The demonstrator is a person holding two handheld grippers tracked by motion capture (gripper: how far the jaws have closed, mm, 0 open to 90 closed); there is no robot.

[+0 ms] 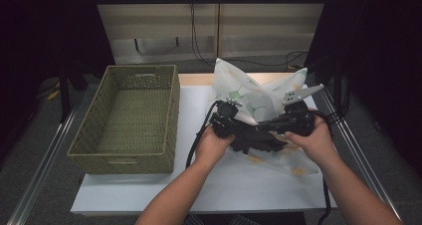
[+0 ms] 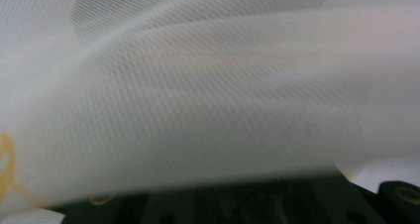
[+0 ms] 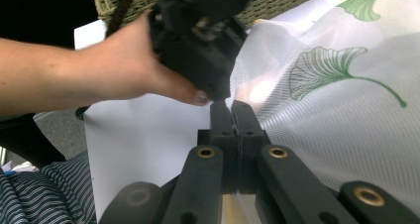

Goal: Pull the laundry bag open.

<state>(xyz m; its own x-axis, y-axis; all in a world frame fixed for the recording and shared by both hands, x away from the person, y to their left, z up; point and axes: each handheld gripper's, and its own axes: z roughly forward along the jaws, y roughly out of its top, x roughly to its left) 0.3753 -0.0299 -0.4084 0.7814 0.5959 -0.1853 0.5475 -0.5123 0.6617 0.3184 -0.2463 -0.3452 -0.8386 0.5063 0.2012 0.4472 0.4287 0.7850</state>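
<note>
Cloth, thin, limp and slippery-looking, bunches beyond both tools: right gripper pinched together on its edge, left gripper grip unclear; take hems.

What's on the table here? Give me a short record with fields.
cloth: white with green leaf print, bunched up on the right of the table
basket: woven, empty, left of the cloth
left gripper: at the cloth, fabric close over its camera; grip unclear
right gripper: jaws shut at the cloth's edge
hands: close together over the cloth
</note>
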